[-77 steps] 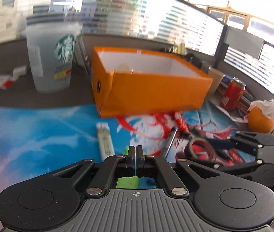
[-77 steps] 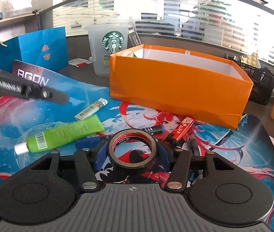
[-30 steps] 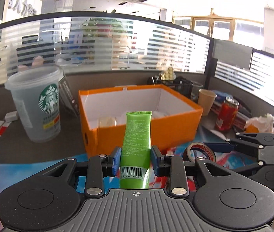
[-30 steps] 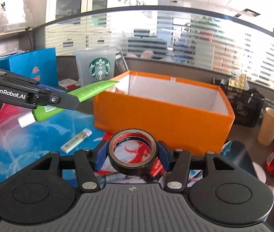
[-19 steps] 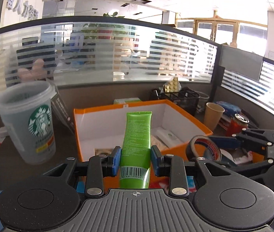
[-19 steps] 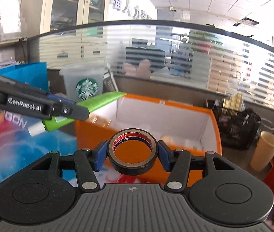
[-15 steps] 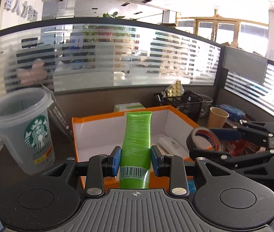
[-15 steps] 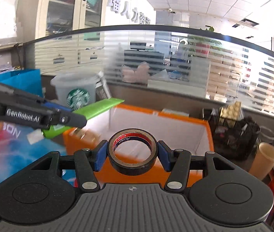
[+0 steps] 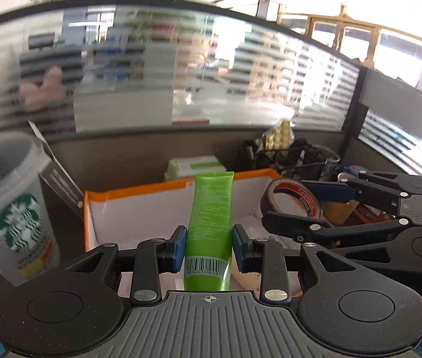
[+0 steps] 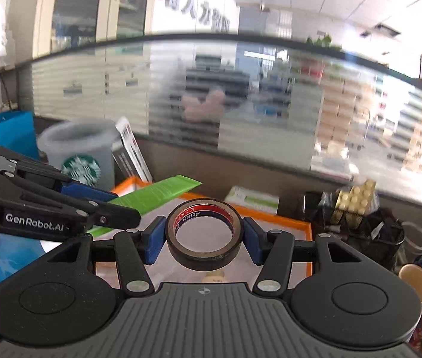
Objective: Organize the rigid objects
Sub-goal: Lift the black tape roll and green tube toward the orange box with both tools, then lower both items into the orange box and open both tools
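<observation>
My left gripper (image 9: 209, 246) is shut on a green tube (image 9: 211, 217) and holds it over the open orange box (image 9: 139, 192). The tube also shows in the right wrist view (image 10: 163, 192), sticking out of the left gripper (image 10: 115, 208). My right gripper (image 10: 203, 235) is shut on a black tape roll (image 10: 205, 234) and holds it above the same box (image 10: 306, 229). In the left wrist view the right gripper (image 9: 294, 208) holds the tape roll (image 9: 293, 201) over the box's right end. The box floor is mostly hidden.
A Starbucks cup (image 9: 8, 208) stands left of the box, with a tilted card (image 9: 58, 176) behind it. A black mesh basket (image 10: 360, 223), a paper cup (image 10: 416, 280) and a white-green packet (image 9: 194, 164) stand near the box. A blue bag (image 10: 5, 131) is far left.
Both grippers have moved forward and up with their loads and now hang over the box's opening. The mat and the table items have dropped out of sight.
</observation>
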A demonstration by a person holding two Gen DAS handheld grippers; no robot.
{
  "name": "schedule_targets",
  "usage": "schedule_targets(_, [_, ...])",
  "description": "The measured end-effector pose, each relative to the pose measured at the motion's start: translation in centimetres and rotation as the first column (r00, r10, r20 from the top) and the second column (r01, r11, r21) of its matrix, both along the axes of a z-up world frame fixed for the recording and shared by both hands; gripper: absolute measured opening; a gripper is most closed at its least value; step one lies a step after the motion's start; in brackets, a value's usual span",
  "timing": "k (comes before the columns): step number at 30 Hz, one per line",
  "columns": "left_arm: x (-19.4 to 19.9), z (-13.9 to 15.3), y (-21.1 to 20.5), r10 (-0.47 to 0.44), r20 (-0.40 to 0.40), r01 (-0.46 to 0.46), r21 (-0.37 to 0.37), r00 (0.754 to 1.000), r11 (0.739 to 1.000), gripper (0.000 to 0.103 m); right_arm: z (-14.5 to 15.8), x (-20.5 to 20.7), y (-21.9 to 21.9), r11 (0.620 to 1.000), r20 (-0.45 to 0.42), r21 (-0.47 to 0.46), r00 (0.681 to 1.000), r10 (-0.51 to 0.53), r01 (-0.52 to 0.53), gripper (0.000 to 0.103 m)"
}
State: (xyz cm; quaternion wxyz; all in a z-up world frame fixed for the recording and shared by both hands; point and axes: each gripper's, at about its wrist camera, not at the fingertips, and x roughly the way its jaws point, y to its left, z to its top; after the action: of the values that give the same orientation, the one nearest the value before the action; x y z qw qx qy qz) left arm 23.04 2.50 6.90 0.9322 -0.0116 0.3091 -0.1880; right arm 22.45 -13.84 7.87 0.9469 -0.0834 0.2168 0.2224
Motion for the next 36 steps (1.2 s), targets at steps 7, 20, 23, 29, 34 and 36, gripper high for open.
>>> schedule_targets(7, [2.5, -3.7, -0.4, 0.023, -0.098, -0.020, 0.028, 0.995, 0.999, 0.030, -3.8, 4.1, 0.5, 0.995, -0.133, -0.097, 0.991, -0.033, 0.020, 0.052])
schedule_targets(20, [4.1, -6.0, -1.8, 0.021, -0.159, -0.004, 0.106, 0.987, 0.994, 0.030, -6.9, 7.2, 1.1, 0.983, -0.253, -0.184, 0.966, -0.050, 0.003, 0.052])
schedule_targets(23, [4.0, -5.9, -1.9, 0.020, -0.158, -0.003, 0.107, 0.987, 0.994, 0.030, -7.4, 7.4, 1.5, 0.975, -0.269, -0.221, 0.962, -0.052, -0.009, 0.052])
schedule_targets(29, [4.1, -6.0, -2.3, 0.019, -0.147, 0.000, 0.127, 0.989, 0.992, 0.031, -7.8, 8.0, 1.6, 0.971, -0.306, -0.239, 0.950, -0.054, -0.022, 0.052])
schedule_targets(34, [4.1, -6.1, -2.5, 0.016, -0.141, 0.003, 0.137, 0.990, 0.991, 0.032, -8.1, 7.8, 1.9, 0.963, -0.315, -0.268, 0.947, -0.061, -0.027, 0.055])
schedule_targets(36, [4.2, -6.3, -2.6, 0.020, -0.148, 0.002, 0.147, 0.989, 0.989, 0.031, -8.1, 7.9, 1.9, 0.961, -0.323, -0.274, 0.944, -0.067, -0.025, 0.058])
